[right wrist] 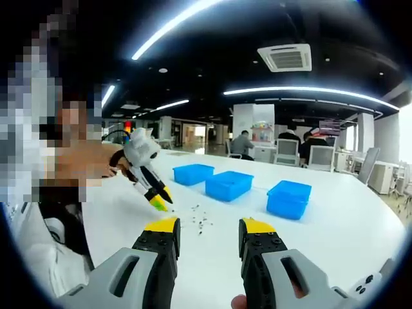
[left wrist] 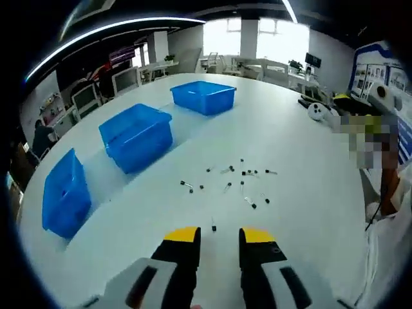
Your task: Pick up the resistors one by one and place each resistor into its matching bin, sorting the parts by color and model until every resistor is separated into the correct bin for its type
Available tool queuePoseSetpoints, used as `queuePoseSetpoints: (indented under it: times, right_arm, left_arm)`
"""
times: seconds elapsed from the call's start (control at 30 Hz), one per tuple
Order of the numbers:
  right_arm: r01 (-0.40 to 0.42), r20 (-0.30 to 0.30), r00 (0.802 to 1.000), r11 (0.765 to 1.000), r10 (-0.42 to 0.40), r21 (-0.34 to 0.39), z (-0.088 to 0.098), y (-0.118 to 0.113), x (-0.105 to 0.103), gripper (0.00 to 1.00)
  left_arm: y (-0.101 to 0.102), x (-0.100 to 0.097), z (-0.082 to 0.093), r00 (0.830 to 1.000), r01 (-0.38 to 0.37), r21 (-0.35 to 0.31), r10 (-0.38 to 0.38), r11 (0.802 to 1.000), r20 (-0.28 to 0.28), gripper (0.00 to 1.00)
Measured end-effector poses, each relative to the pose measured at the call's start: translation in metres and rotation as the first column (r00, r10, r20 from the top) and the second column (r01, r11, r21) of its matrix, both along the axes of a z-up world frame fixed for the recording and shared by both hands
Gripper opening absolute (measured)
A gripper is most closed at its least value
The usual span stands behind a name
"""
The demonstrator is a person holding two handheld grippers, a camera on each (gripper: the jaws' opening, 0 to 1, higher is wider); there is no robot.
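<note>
Several small dark resistors (left wrist: 243, 181) lie scattered on the white table (left wrist: 290, 141), just beyond my left gripper (left wrist: 219, 235). Its yellow-tipped jaws stand open with nothing between them, and one resistor (left wrist: 214, 225) lies close in front of the gap. Three blue bins stand in a row to the left: a near bin (left wrist: 66, 194), a middle bin (left wrist: 136, 135) and a far bin (left wrist: 204, 96). In the right gripper view my right gripper (right wrist: 210, 226) hangs open and empty above the table. The left gripper (right wrist: 159, 200) points down at the resistors (right wrist: 201, 222) there, with the bins (right wrist: 228, 185) behind.
A person's hand and sleeve (right wrist: 77, 168) hold the left gripper. A white object (left wrist: 315, 111) and dark items sit at the table's far right edge. Desks, monitors and seated people (right wrist: 243, 144) fill the office behind the table.
</note>
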State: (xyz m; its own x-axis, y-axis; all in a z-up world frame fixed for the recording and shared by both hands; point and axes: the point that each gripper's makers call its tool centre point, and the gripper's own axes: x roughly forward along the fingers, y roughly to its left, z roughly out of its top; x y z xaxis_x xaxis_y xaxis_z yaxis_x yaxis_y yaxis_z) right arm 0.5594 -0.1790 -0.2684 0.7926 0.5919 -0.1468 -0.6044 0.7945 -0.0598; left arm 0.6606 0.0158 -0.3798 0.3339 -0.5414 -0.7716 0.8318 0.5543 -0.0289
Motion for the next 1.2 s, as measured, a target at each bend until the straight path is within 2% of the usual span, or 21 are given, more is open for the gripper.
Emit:
queuePoseSetpoints:
  times: [0.27, 0.37, 0.4, 0.57, 0.7, 0.77, 0.87, 1.0, 1.13, 1.2]
  right_arm:
    - [0.005, 0.001, 1.000, 1.000, -0.005, 0.001, 0.000, -0.003, 0.001, 0.38]
    - [0.006, 0.000, 1.000, 1.000, -0.006, 0.003, 0.001, -0.004, 0.001, 0.38]
    - [0.007, 0.001, 1.000, 1.000, -0.007, 0.003, 0.001, -0.004, 0.001, 0.38]
    - [0.001, 0.002, 1.000, 1.000, -0.001, 0.002, 0.001, -0.002, 0.000, 0.38]
    - [0.003, 0.004, 1.000, 1.000, -0.003, 0.002, 0.002, -0.002, 0.000, 0.38]
    - [0.005, 0.004, 1.000, 1.000, -0.005, 0.003, 0.002, -0.003, 0.000, 0.38]
    - [0.007, 0.004, 1.000, 1.000, -0.007, 0.002, 0.002, -0.003, 0.001, 0.38]
    - [0.000, 0.002, 1.000, 1.000, 0.000, -0.001, 0.000, -0.001, -0.001, 0.38]
    - [-0.003, 0.001, 1.000, 1.000, 0.003, 0.000, 0.000, 0.000, -0.002, 0.38]
    - [-0.004, 0.005, 1.000, 1.000, 0.004, 0.002, 0.001, 0.000, -0.003, 0.38]
  left_arm:
    - [0.000, 0.004, -0.011, 0.999, 0.008, 0.041, -0.006, 0.999, -0.036, 0.21]
    - [-0.001, 0.003, -0.009, 0.999, 0.002, 0.027, -0.001, 1.000, -0.038, 0.06]
    - [0.000, 0.005, -0.009, 0.999, -0.031, 0.029, 0.033, 0.999, -0.044, 0.06]
    - [0.000, 0.004, -0.009, 0.997, -0.050, 0.021, 0.051, 0.999, -0.061, 0.06]
    - [0.001, 0.006, -0.005, 0.998, -0.047, 0.030, 0.048, 0.998, -0.034, 0.05]
    - [-0.002, 0.007, 0.007, 0.998, -0.057, -0.012, 0.057, 0.998, -0.022, 0.05]
    - [-0.002, 0.013, 0.030, 0.997, -0.075, -0.071, 0.077, 0.995, 0.026, 0.05]
    - [0.005, 0.010, 0.062, 0.991, -0.086, -0.144, 0.100, 0.986, 0.091, 0.05]
    - [0.018, -0.002, 0.096, 0.973, -0.106, -0.246, 0.151, 0.964, 0.172, 0.05]
    - [0.023, -0.010, 0.105, 0.968, -0.106, -0.283, 0.164, 0.953, 0.191, 0.05]
